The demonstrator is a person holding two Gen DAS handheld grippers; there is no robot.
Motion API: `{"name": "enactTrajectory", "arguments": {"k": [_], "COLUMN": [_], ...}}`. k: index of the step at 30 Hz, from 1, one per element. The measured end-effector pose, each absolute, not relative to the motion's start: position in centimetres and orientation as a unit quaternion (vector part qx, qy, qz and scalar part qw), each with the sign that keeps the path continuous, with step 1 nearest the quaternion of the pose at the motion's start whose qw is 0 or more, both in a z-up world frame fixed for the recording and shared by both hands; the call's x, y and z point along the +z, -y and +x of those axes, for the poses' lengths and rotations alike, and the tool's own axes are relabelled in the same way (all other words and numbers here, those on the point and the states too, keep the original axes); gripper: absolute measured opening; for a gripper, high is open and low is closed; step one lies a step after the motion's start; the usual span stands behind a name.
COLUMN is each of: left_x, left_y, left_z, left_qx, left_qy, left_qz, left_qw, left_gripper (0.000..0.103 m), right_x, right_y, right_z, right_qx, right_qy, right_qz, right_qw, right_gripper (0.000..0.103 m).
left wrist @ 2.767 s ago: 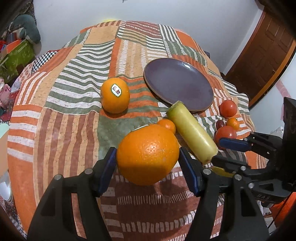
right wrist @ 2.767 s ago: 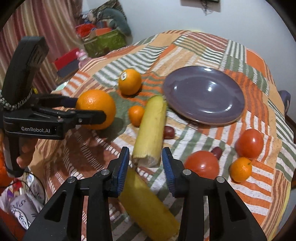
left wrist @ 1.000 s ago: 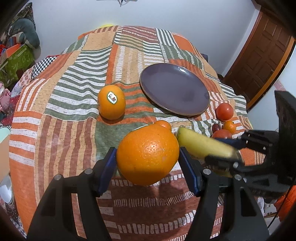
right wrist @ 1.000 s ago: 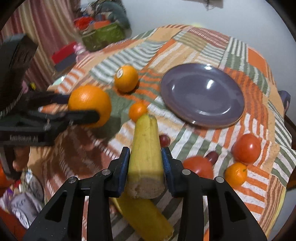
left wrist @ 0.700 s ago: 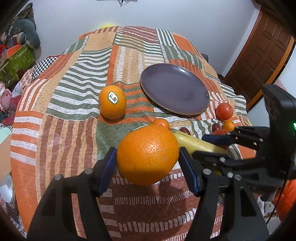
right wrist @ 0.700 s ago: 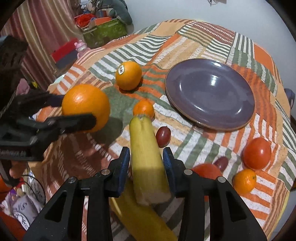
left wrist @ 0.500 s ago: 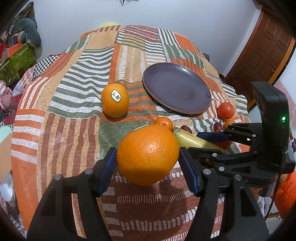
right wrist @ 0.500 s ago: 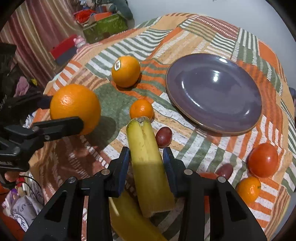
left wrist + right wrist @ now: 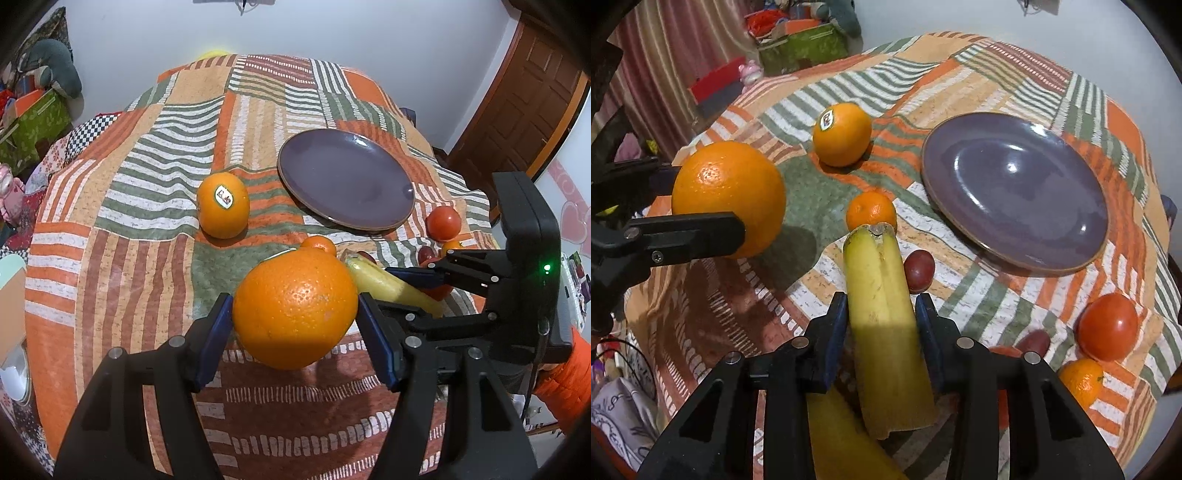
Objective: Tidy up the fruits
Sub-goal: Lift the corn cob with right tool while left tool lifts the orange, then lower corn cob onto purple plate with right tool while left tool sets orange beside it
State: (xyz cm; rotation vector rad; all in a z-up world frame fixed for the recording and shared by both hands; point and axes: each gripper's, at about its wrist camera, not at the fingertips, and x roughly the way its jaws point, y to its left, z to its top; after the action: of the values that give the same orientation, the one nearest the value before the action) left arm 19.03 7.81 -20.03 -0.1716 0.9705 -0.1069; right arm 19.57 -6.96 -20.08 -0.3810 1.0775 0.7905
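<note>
From the left wrist: left gripper with black arms and blue pads, jaws pinching a large orange, round, pebbled and glossy, lifted above the patchwork cloth of striped orange, green and tan squares covering the bench. Farther off, resting on the cloth, a second orange bearing a small white oval sticker with print too small to read. To its right a round, smooth purple plate, bare and shiny. Just behind the held orange, a small mandarin. At right, the right gripper, black with a green light on its body, clamped on a smooth yellow banana piece. Beyond it a red tomato. From the right wrist: right gripper jaws pressed against both sides of the banana piece, ridged lengthwise, faintly speckled, cut flat at the near end, dry stub tip pointing toward the mandarin. Beside it a dark red grape; underneath, another banana piece lying on the cloth. At left, the large orange clamped in the left gripper. Sticker orange near the plate. At the right edge a tomato and a small mandarin touching.
</note>
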Motion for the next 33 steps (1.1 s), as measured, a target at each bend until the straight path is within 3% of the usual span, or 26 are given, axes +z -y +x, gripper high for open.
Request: {"name": "enactTrajectory", "arguments": {"k": [22, 33], "left_x": [-17.0, -17.0], "left_y": [-5.0, -3.7], "left_z": [23.6, 28.7], "left_qx": [-0.058, -0.06], "left_qy": [-0.438, -0.436], "left_qz": [-0.057, -0.039], "left_qw": [0.895, 0.897], "left_gripper": [0.067, 0.067], "right_x": [-12.3, -12.3], "right_y": [12.4, 13.6], "right_z": [22.4, 26.9], "right_qx": [0.33, 0.302], "right_qy": [-0.419, -0.417], "right_qz": [-0.105, -0.086], "right_qw": [0.84, 0.853], "right_gripper": [0.031, 0.031]}}
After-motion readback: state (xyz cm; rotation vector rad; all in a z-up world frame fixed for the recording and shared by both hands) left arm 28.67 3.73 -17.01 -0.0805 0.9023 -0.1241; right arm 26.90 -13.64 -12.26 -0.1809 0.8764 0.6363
